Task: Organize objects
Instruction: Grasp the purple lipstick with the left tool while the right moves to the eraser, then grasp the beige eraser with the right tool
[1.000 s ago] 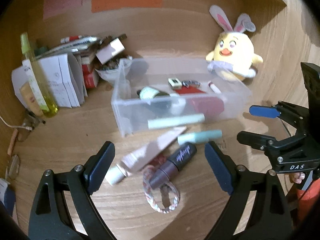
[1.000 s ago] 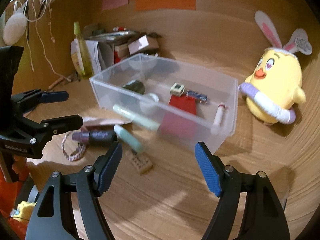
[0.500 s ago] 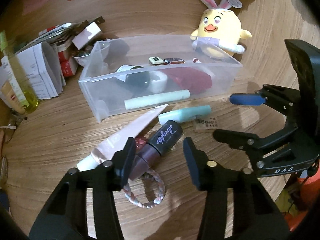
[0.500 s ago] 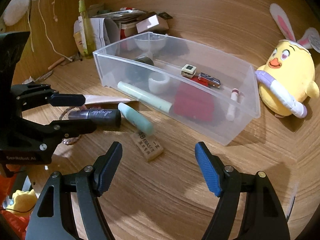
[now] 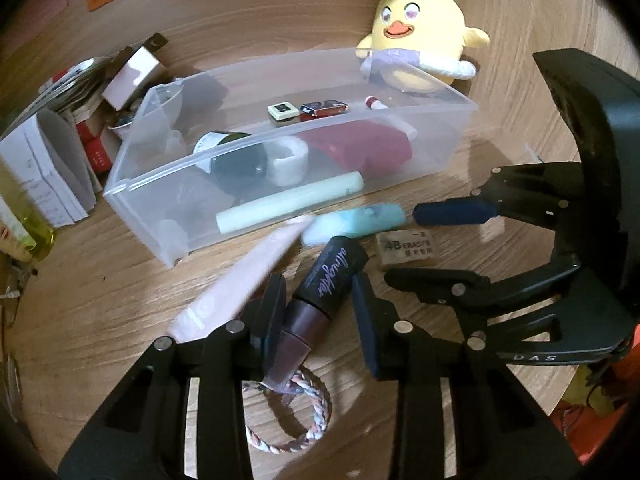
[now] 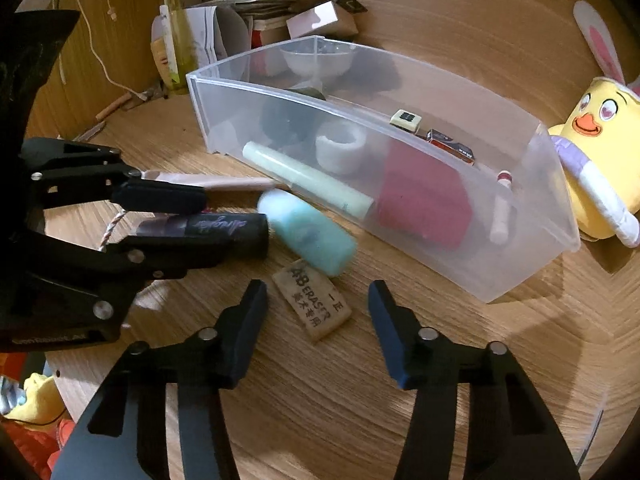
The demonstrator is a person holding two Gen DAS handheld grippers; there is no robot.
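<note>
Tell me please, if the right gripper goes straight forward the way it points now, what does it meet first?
Most likely the eraser: it lies on the table between the open fingers of the right gripper, just ahead. Beyond it come the teal tube and the clear bin. Height above the table is hard to judge.

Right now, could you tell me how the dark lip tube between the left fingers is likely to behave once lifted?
The lip tube looks rigid, so it probably won't flex. Its round, glossy body may slip or pivot between the left gripper fingers, which hold it near the middle. Set back down on the desk, it could roll.
</note>
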